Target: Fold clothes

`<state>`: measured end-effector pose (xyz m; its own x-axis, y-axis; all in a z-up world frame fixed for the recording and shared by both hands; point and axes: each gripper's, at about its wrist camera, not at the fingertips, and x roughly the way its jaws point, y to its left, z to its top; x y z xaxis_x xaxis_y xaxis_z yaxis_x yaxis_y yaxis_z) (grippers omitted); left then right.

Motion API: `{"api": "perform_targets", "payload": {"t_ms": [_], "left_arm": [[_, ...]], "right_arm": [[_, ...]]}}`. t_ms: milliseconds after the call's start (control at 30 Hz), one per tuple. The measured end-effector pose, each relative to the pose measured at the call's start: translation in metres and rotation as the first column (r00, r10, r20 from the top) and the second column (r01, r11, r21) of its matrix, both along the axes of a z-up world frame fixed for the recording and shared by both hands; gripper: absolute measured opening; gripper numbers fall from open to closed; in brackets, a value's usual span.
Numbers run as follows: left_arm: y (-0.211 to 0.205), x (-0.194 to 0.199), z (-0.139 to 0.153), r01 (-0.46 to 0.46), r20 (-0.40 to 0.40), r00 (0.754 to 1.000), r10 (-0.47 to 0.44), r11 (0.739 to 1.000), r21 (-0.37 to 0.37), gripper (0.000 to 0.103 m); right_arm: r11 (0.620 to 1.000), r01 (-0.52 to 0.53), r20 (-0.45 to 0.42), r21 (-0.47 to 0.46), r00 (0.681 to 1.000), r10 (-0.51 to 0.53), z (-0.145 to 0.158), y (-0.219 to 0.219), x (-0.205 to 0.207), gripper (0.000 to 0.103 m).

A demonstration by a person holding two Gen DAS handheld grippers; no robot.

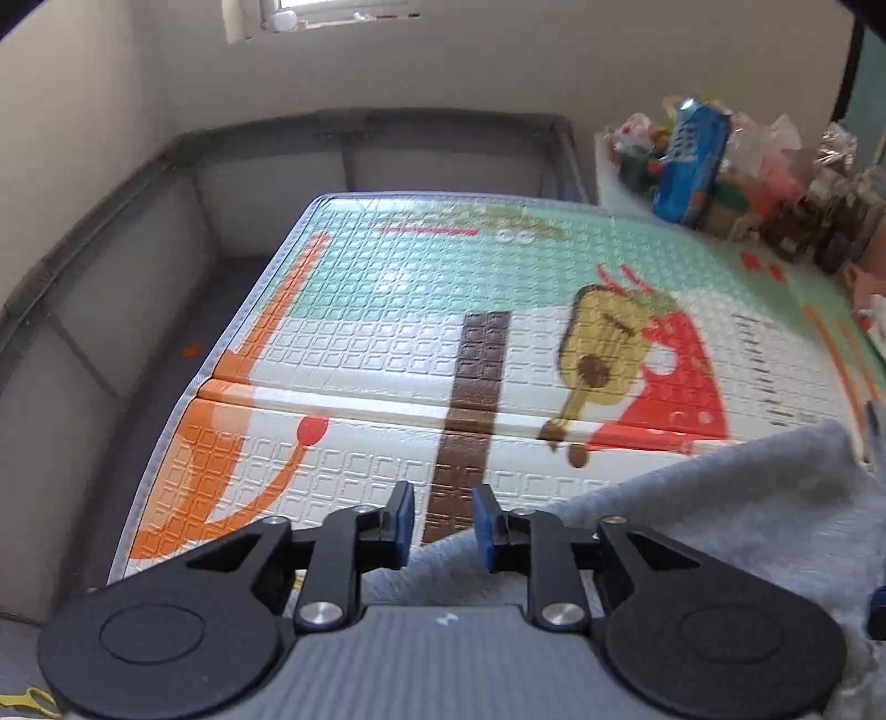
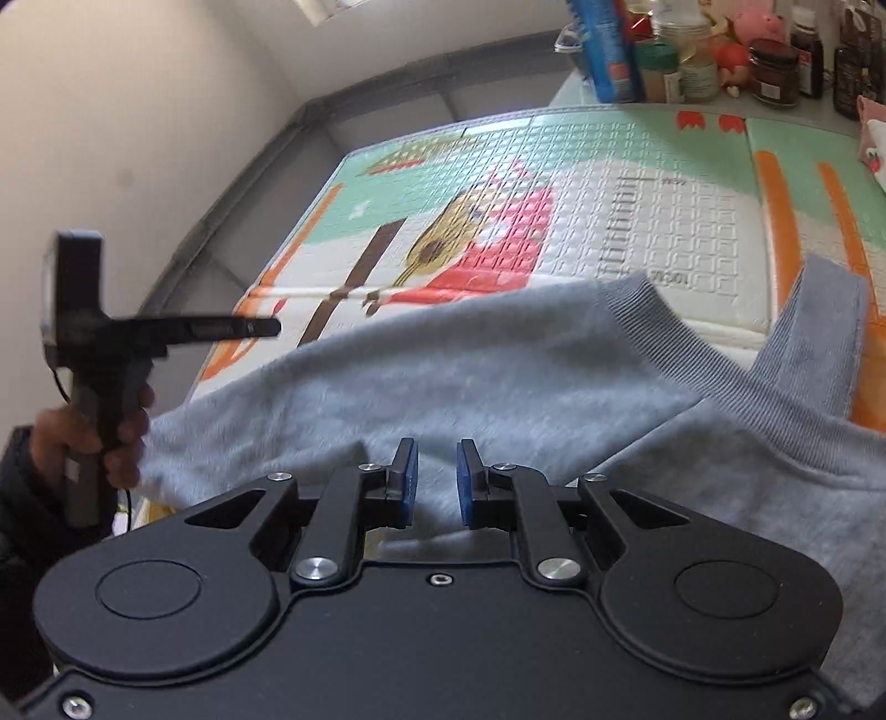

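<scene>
Both tongs are matte black, each with two rounded lobes stamped with a shallow circle and linked arms pinned by silver screws. The left tongs (image 1: 443, 526) carry blue pads (image 1: 403, 523) and sit on a ribbed grey body. The right tongs (image 2: 437, 482) have blue pads (image 2: 408, 482) on a black body. The person's left hand (image 2: 105, 432) comes out of a dark sleeve (image 2: 22, 498), beside a thin black cable (image 2: 128, 501).

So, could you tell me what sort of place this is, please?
Most likely a room in a home, perhaps a child's play area: a cartoon play mat serves as the work surface, grey padded panels run along the wall, and toys and jars crowd the far corner. A grey sweatshirt lies on the mat.
</scene>
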<state>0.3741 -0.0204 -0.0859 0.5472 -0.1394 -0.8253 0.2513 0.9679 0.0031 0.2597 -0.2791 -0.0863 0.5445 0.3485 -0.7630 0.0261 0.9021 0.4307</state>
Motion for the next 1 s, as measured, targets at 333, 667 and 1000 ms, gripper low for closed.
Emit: {"api": "perform_targets", "payload": {"t_ms": [333,667,1000], "left_arm": [[-0.013,-0.057,-0.014,0.154,-0.061,0.986,-0.155,0.988,-0.028,0.047],[0.016,-0.075,-0.045,0.07,-0.135,0.988,-0.072,0.997,-0.019,0.056],[0.027,-0.095,-0.028,0.057,-0.123,0.99,-0.065,0.996,-0.065,0.057]], "right_arm": [[1.0,0.006,-0.076,-0.018,0.997,-0.008,-0.025,0.021,-0.007,0.013],[0.999,0.048,-0.062,0.006,0.997,-0.048,-0.03,0.028,-0.031,0.028],[0.996,-0.084,-0.069,-0.007,0.994,0.084,-0.006,0.05,-0.117,0.033]]}}
